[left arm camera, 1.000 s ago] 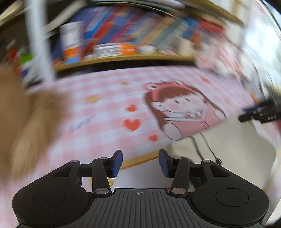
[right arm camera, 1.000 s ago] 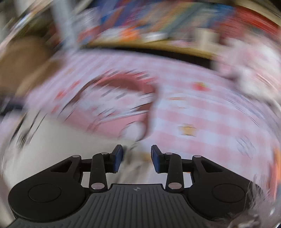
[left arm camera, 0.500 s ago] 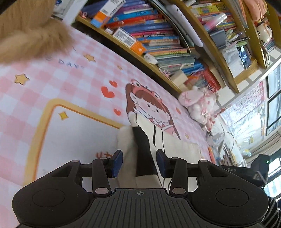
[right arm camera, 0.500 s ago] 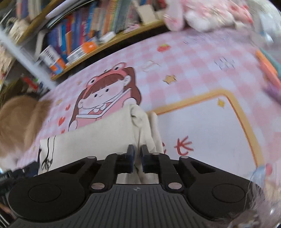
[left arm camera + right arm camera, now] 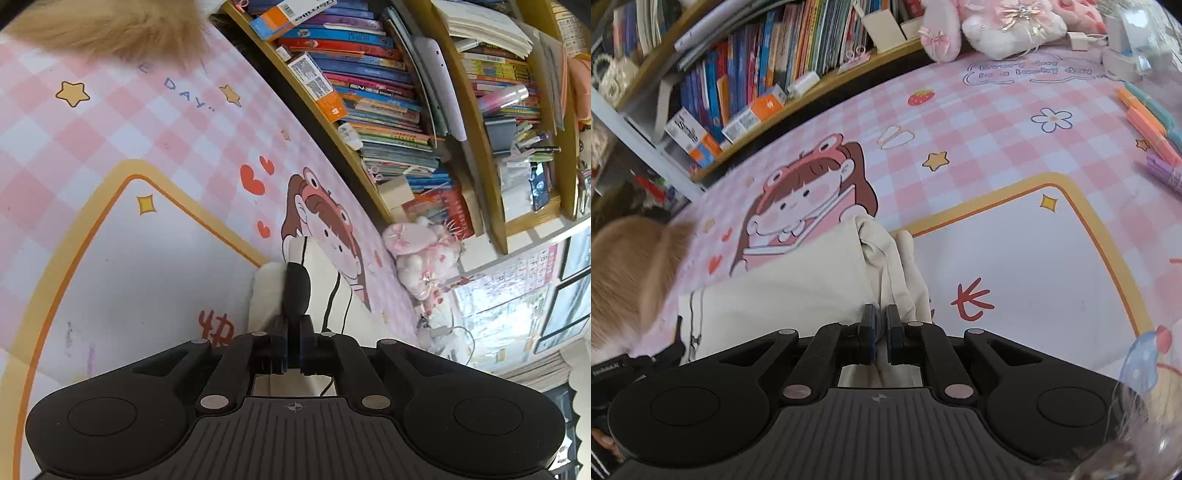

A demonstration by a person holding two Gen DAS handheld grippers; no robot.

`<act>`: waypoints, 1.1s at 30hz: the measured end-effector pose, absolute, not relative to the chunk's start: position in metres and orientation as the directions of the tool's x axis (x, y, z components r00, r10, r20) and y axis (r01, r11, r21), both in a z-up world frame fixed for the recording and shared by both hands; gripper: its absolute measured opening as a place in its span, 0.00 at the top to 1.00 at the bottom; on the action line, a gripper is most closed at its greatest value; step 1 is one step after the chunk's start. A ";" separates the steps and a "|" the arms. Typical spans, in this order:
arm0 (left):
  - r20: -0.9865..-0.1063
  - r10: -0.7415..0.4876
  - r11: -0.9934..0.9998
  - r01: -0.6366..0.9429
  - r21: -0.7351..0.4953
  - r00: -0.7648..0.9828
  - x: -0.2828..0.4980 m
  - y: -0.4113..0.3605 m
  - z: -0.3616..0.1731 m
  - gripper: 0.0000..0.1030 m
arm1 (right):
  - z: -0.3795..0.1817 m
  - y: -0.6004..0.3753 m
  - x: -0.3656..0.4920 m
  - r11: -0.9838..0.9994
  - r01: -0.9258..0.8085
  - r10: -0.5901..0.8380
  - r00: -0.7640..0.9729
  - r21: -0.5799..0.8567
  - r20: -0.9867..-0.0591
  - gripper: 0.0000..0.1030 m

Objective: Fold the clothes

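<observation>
one cream garment (image 5: 783, 295) | two grippers — left (image 5: 293, 332) just clenched on it | right (image 5: 881, 325) pinching it

Bright, even daylight, strongest from the washed-out window (image 5: 517, 306). Soft shadows only. Heavy fisheye bending along the crowded wooden bookshelf (image 5: 768, 74). Sharp centre; blurred tan furry mass (image 5: 628, 266) at edge.

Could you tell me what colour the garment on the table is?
Cream garment with black trim, clearest in the right wrist view.
</observation>
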State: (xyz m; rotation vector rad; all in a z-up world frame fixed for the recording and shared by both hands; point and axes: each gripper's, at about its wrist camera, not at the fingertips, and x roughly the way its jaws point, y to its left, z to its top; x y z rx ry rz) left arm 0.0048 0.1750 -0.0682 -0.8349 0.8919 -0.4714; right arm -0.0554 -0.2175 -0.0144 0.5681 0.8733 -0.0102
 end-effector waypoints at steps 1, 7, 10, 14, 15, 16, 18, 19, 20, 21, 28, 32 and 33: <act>-0.492 -0.674 0.608 0.036 -0.793 0.551 0.004 0.175 -0.066 0.92 | -0.013 -0.218 -0.058 0.847 0.235 0.225 0.653 0.476 -0.723 0.92; -0.504 -0.690 0.636 0.101 -0.765 0.520 -0.009 0.172 -0.056 0.80 | -0.005 -0.217 -0.072 0.837 0.209 0.266 0.653 0.506 -0.709 0.80; -0.495 -0.692 0.628 0.100 -0.772 0.526 -0.010 0.171 -0.059 0.89 | -0.005 -0.211 -0.075 0.849 0.183 0.277 0.645 0.496 -0.712 0.84; -0.469 -0.685 0.605 0.076 -0.793 0.558 -0.011 0.176 -0.057 0.98 | 0.009 -0.209 -0.086 0.842 0.143 0.274 0.718 0.521 -0.640 0.96; -0.476 -0.682 0.610 0.071 -0.789 0.555 -0.009 0.176 -0.059 0.98 | 0.011 -0.210 -0.089 0.839 0.150 0.264 0.727 0.522 -0.633 0.96; -0.484 -0.678 0.615 0.066 -0.786 0.553 -0.008 0.176 -0.060 0.98 | 0.008 -0.210 -0.088 0.839 0.166 0.256 0.719 0.518 -0.646 0.96; -0.495 -0.678 0.622 0.065 -0.781 0.543 -0.006 0.173 -0.064 0.98 | 0.001 -0.212 -0.086 0.839 0.198 0.240 0.702 0.507 -0.671 0.96; -0.495 -0.678 0.622 0.064 -0.781 0.543 -0.005 0.173 -0.067 0.97 | -0.005 -0.211 -0.084 0.845 0.211 0.231 0.685 0.492 -0.691 0.96; -0.493 -0.679 0.619 0.063 -0.783 0.544 -0.005 0.173 -0.068 0.97 | -0.010 -0.210 -0.082 0.845 0.218 0.231 0.675 0.488 -0.701 0.96; -0.495 -0.678 0.620 0.062 -0.782 0.543 -0.005 0.173 -0.068 0.97 | -0.015 -0.209 -0.080 0.845 0.225 0.230 0.665 0.485 -0.710 0.96; -0.545 -0.607 0.731 0.137 -0.669 0.578 -0.020 0.173 -0.034 0.83 | 0.003 -0.210 -0.092 0.863 0.223 0.188 0.691 0.453 -0.698 0.67; -0.567 -0.572 0.777 0.170 -0.607 0.592 -0.034 0.171 -0.022 0.51 | 0.007 -0.210 -0.102 0.865 0.240 0.170 0.687 0.441 -0.707 0.48; -0.579 -0.562 0.789 0.174 -0.589 0.590 -0.037 0.169 -0.021 0.51 | 0.007 -0.209 -0.105 0.865 0.245 0.166 0.684 0.438 -0.711 0.44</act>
